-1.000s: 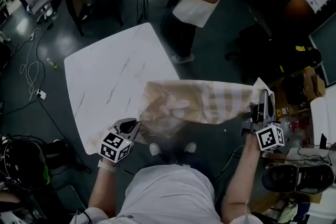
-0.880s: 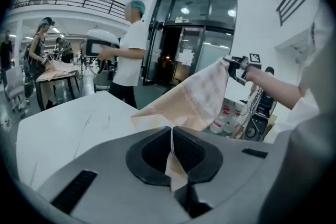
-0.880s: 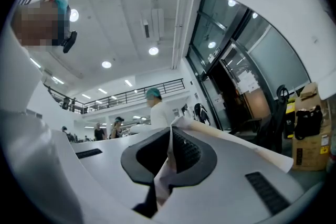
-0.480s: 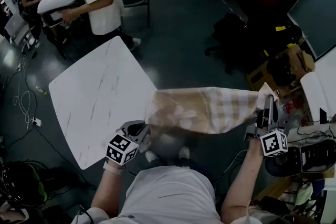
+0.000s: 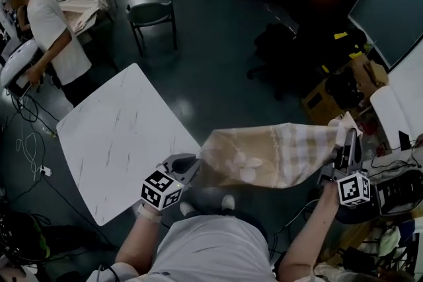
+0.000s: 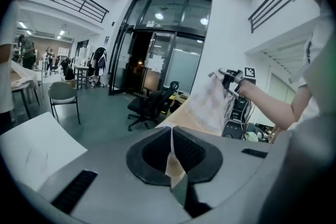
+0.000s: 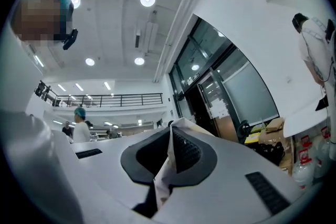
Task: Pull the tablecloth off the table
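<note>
The beige checked tablecloth point(image 5: 271, 155) hangs stretched in the air between my two grippers, clear of the bare white marbled table point(image 5: 112, 142) at the left. My left gripper point(image 5: 188, 167) is shut on the cloth's left corner, near the table's near right edge. My right gripper point(image 5: 347, 142) is shut on the right corner, held up at the far right. In the left gripper view the cloth edge point(image 6: 172, 160) is pinched between the jaws, and the tablecloth point(image 6: 207, 107) runs up to the right gripper point(image 6: 231, 78). In the right gripper view a cloth fold point(image 7: 167, 165) sits pinched between the jaws.
A person in a white shirt point(image 5: 56, 36) stands beyond the table's far left corner. A grey chair point(image 5: 152, 16) stands behind. A black office chair point(image 5: 277, 53), boxes point(image 5: 344, 86) and clutter fill the right side. Cables point(image 5: 26, 142) lie on the floor at left.
The view has swung right and the table now lies further left, fully bare. The cloth stays gripped and stretched between both grippers, carried away from the table. The person in white has moved left.
</note>
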